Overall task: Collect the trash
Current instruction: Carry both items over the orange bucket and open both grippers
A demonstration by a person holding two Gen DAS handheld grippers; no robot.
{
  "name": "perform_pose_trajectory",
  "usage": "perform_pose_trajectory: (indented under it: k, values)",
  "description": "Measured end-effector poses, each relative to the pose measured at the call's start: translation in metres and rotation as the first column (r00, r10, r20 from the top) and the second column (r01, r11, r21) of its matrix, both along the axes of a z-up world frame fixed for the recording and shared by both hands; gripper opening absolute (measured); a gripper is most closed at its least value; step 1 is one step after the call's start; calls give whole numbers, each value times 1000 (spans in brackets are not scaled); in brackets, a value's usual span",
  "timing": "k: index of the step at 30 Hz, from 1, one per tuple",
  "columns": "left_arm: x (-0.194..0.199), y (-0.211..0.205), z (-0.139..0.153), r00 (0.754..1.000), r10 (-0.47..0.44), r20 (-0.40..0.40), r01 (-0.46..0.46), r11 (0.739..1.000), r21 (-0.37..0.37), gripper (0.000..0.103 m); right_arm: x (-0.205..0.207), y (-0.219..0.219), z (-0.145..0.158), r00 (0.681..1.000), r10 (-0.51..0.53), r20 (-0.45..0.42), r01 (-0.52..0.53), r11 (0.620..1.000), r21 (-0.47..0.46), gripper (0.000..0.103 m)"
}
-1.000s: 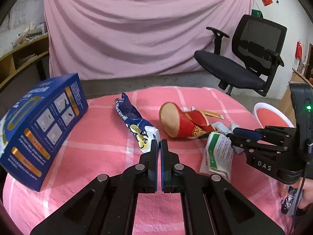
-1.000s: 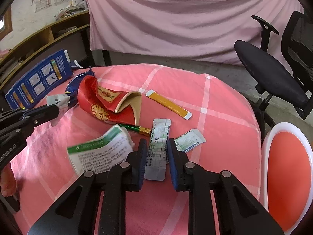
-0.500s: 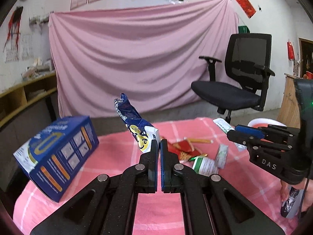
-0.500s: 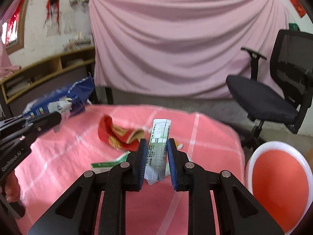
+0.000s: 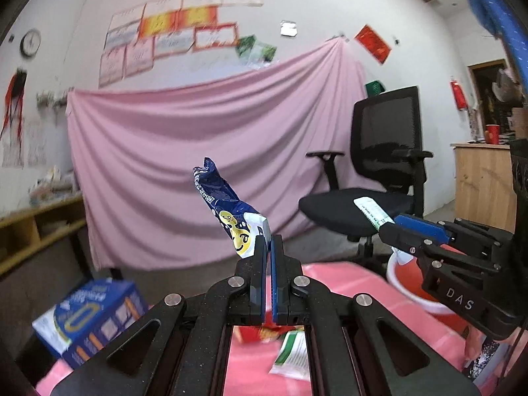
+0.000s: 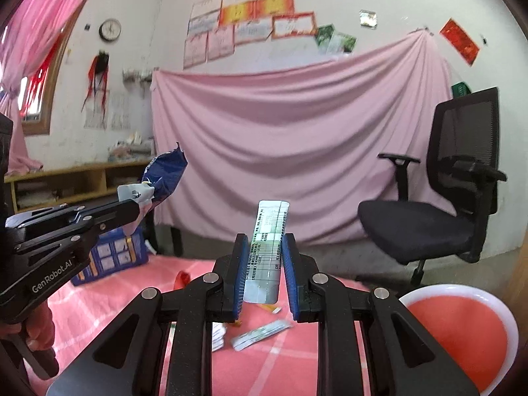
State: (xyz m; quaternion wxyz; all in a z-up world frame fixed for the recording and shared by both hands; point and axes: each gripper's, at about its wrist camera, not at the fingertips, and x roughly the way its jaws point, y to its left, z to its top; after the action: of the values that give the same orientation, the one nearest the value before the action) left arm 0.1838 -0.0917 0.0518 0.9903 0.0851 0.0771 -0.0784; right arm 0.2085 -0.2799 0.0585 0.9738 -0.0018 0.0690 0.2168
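Observation:
My left gripper is shut on a crumpled blue snack wrapper, held up well above the pink checked table. In the right wrist view the same wrapper sticks up from the left gripper at the left. My right gripper is shut on a flat white medicine packet that stands upright between its pads. From the left wrist view that packet pokes out of the right gripper. A red-lined bin with a white rim stands low on the right.
More litter lies on the table: a green-and-white sachet, a small sachet and a red wrapper. A blue box stands at the table's left. A black office chair stands behind, before a pink drape.
Both grippers have risen off the table and tilted up toward level, each carrying its piece: the blue wrapper on the left, the white packet on the right. The table has dropped low in both views.

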Motion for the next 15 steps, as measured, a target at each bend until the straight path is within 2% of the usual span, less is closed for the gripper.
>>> perform_pose_trajectory:
  k: [6, 15]
  values:
    - [0, -29, 7, 997, -66, 34, 65, 998, 26, 1, -13, -28, 13, 995, -65, 73, 63, 998, 30, 19]
    - [7, -79, 17, 982, -186, 31, 185, 982, 37, 1, -16, -74, 17, 979, -184, 87, 177, 981, 79, 19]
